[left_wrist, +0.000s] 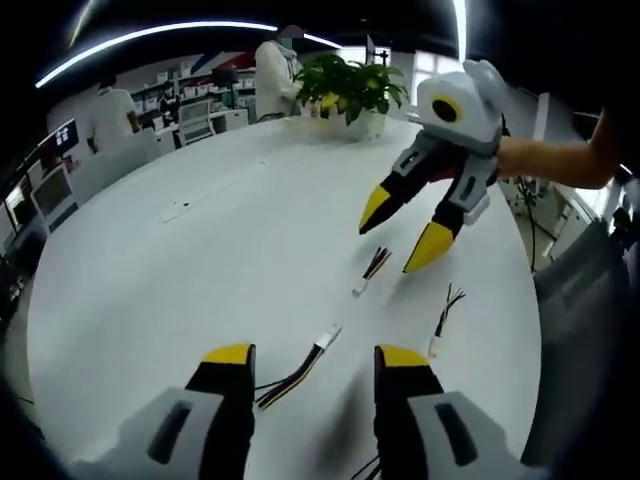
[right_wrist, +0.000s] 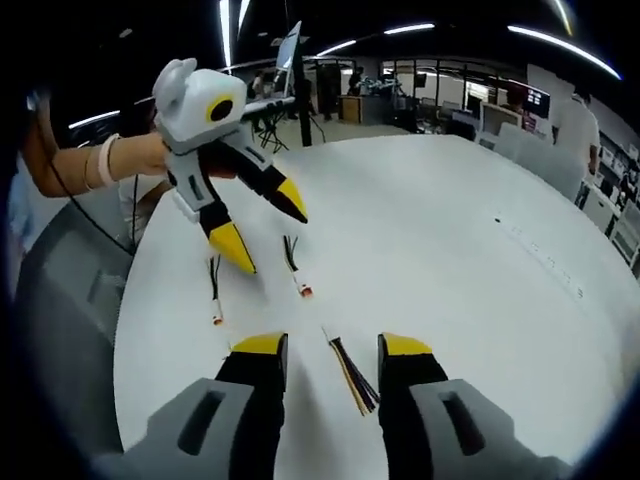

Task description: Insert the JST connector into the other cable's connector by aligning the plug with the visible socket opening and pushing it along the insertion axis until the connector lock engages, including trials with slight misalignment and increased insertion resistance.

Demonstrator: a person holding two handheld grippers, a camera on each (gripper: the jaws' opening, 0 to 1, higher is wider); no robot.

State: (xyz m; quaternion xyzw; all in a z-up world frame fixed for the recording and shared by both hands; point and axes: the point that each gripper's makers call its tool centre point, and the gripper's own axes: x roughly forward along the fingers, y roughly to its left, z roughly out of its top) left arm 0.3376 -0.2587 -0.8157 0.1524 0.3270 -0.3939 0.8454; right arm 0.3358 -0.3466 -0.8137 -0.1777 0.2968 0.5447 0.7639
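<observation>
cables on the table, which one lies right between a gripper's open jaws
The longest cable, with yellow and dark wires and a white connector, lies between the left gripper jaws. The two shorter cables lie farther out, under the right gripper.

An open-plan office — desks with computer monitors (left_wrist: pixel 48 190) and office chairs (left_wrist: pixel 193 118) ring a large white round table (left_wrist: pixel 200 250), a potted plant (left_wrist: pixel 352 88) on it, long ceiling strip lights (left_wrist: pixel 180 32) overhead — and people standing about.

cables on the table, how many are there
3. One cable lies between the left gripper's jaws, one under the right gripper, one nearer the table edge. More may be hidden.
</observation>
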